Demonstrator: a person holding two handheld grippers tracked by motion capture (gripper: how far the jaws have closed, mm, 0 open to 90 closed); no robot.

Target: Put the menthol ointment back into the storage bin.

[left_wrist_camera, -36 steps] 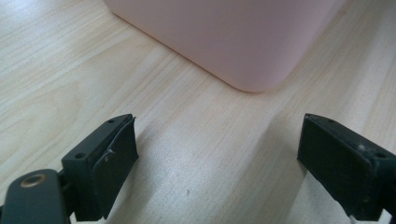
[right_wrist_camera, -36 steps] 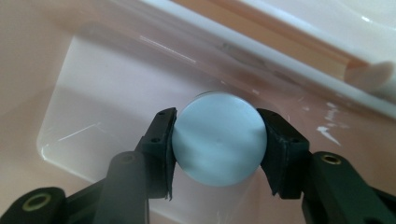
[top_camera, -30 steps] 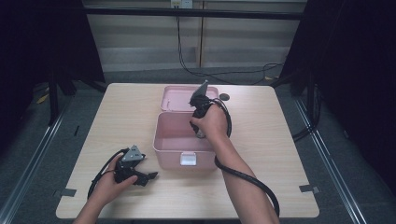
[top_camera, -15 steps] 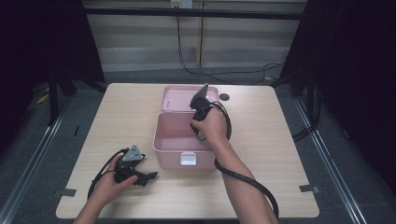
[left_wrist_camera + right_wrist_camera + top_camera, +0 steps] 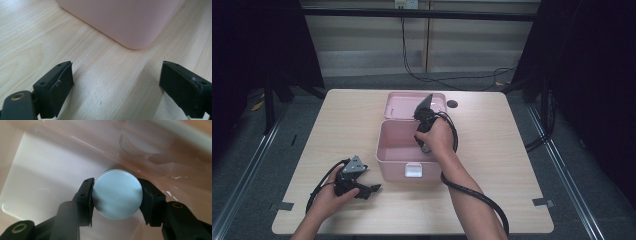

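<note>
Work in hand: we judge that we are lowering a round pale-blue object (image 5: 117, 194) into the open pink box (image 5: 398, 145), or lifting it out; the pictures do not settle which.
Right gripper (image 5: 116, 195): its jaws are clamped on the round object from both sides, at 9 and 3 o'clock of its face; in the high view our right hand (image 5: 436, 136) hangs over the box's 3 o'clock wall.
Where the object is: inside the box cavity, close to a glossy inner wall that reflects it; we cannot tell whether it touches the floor of the box.
Left gripper (image 5: 371, 189): resting low on the surface (image 5: 337, 125) at about 8 o'clock of the box, jaws spread wide with nothing between them, one rounded box corner (image 5: 136, 43) just ahead.
Done so far: the lid (image 5: 412, 104) lies back at 12 o'clock and the object is gripped within the box.
Left to do: in our judgement, release or lift, then the lid.
Edges: the box walls stand near both right jaws, so we expect little room sideways; straight up looks free.
Open room: bare surface runs wide at 3 and 9 o'clock of the box; a small dark disc (image 5: 452, 104) sits just beside the lid at 1 o'clock.
</note>
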